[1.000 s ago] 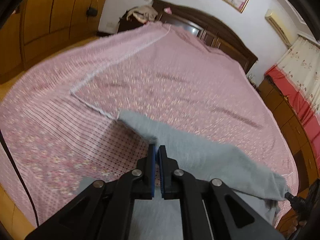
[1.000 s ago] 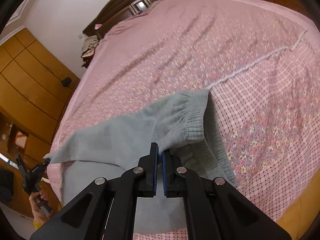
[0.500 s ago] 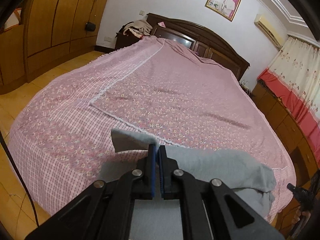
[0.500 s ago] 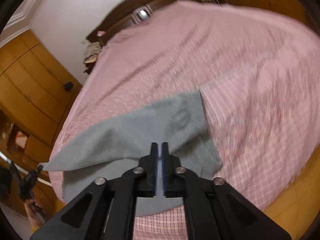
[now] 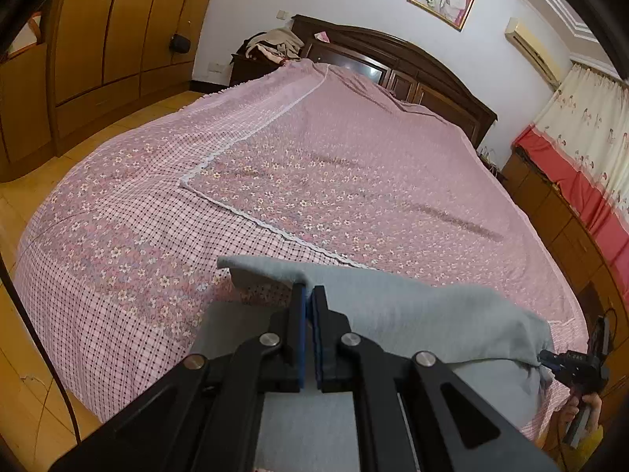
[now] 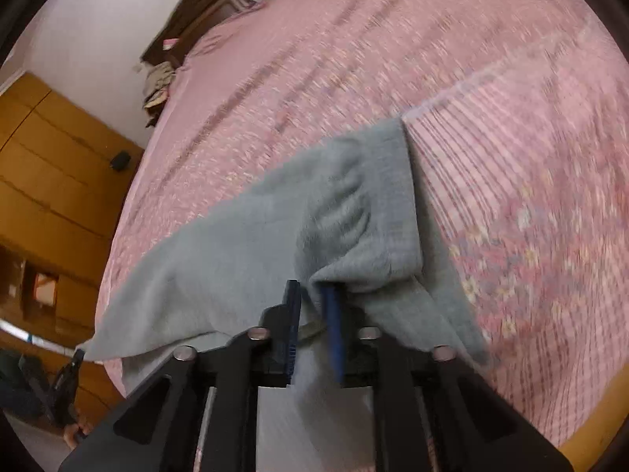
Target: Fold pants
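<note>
The grey pants (image 5: 412, 314) hang stretched between both grippers over the near end of the pink bed (image 5: 334, 181). My left gripper (image 5: 308, 291) is shut on one edge of the cloth, which folds over its fingertips. At the far right of that view, my right gripper (image 5: 550, 358) pinches the other end. In the blurred right wrist view, the elastic waistband of the pants (image 6: 389, 204) drapes over my right gripper (image 6: 312, 291). Its jaws stand slightly apart and are closing, with a bunch of grey cloth between them. The left gripper (image 6: 76, 358) holds the far corner at the lower left.
The floral and checked bedspread (image 6: 393, 59) covers the whole bed. A dark headboard (image 5: 412, 67) stands at the far end and wooden wardrobes (image 5: 98, 39) on the left. Low cabinets and curtains (image 5: 582, 149) line the right side. A hand (image 5: 582, 413) holds the right gripper.
The left gripper drew back toward the foot of the bed, pulling the cloth edge nearer. The right gripper sank toward the bed and its jaws show a wider gap, stuffed with cloth.
</note>
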The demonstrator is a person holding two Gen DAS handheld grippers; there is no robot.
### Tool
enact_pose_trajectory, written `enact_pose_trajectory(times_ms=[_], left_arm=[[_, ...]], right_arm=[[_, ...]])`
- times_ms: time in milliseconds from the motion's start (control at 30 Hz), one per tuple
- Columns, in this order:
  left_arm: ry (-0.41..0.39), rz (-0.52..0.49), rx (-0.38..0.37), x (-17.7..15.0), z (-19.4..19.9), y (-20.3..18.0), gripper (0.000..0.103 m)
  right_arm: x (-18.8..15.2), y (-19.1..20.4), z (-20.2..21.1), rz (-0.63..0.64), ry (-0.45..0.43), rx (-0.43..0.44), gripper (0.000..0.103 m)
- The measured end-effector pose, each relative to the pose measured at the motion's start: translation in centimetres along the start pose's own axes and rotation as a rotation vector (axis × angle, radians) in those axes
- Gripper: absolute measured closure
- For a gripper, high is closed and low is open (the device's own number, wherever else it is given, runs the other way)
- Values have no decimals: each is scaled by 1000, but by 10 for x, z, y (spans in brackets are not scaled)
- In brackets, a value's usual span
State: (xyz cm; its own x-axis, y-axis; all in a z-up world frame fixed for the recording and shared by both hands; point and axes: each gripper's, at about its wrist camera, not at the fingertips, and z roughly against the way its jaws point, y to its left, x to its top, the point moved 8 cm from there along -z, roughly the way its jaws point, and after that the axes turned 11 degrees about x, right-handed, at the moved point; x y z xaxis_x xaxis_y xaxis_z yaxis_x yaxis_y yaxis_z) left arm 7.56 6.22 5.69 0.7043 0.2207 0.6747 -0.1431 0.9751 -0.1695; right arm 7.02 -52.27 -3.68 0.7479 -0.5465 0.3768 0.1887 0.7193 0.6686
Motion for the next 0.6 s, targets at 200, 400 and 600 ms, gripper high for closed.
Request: enact_pose_trajectory(times_ms=[200,400,600], left_arm=[[-31,-20,-13,11,12,0,100],[-37,-28,1,6,31,10,100],[11,-31,17,-28,36,27,100]], right_arm=[[18,30,43,76,-105,52,99],[2,40,77,109,-110,62,99],[-39,31,90,100,-86,65,99]])
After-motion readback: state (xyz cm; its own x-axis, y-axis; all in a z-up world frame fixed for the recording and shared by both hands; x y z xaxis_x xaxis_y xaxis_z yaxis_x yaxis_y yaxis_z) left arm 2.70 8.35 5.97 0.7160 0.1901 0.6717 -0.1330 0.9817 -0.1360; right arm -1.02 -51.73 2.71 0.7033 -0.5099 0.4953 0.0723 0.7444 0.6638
